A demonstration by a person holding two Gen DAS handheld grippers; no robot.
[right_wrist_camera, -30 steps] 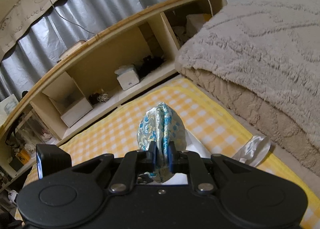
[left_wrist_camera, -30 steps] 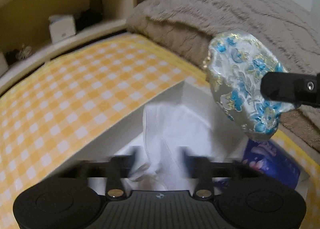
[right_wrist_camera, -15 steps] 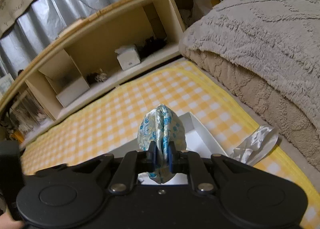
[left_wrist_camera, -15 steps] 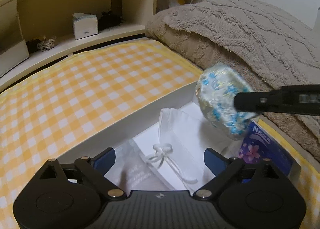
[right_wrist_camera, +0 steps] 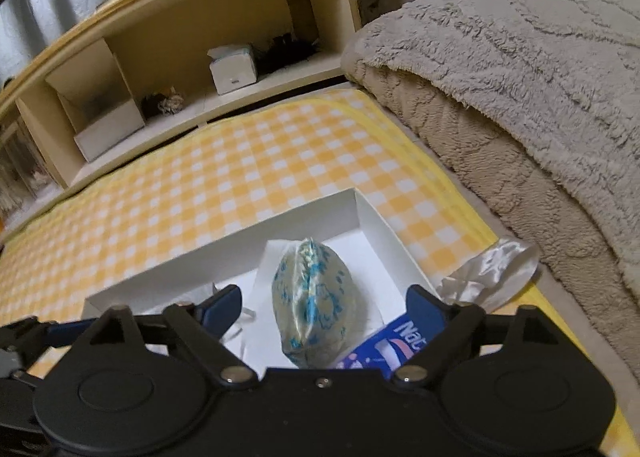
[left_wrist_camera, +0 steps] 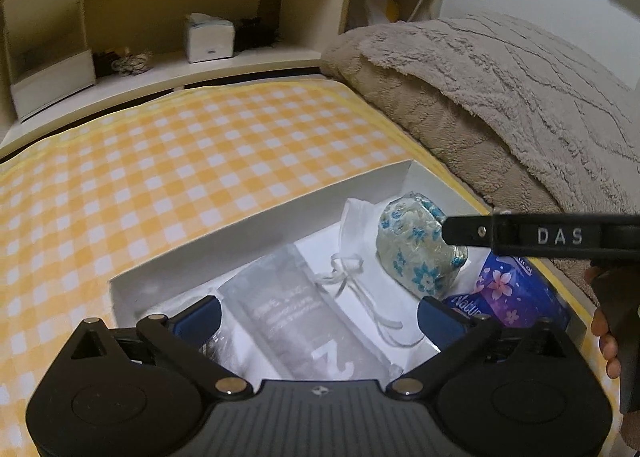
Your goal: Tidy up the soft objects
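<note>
Left gripper (left_wrist_camera: 318, 315): angled down over the near left of the white box (left_wrist_camera: 256, 217), jaws just opened wide, nothing between them. Right gripper (right_wrist_camera: 322, 307): tilted down, jaws just sprung apart, pads clear of the floral pouch (right_wrist_camera: 314, 299), which lies in the box's right half. Purple tissue pack (left_wrist_camera: 516, 293): partly hidden, lettering cut off.

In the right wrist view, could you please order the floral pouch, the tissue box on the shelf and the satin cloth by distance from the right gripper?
From the right gripper:
1. Floral pouch, between its open fingers, in the white box.
2. Satin cloth, right, outside it.
3. Tissue box, far back.
</note>
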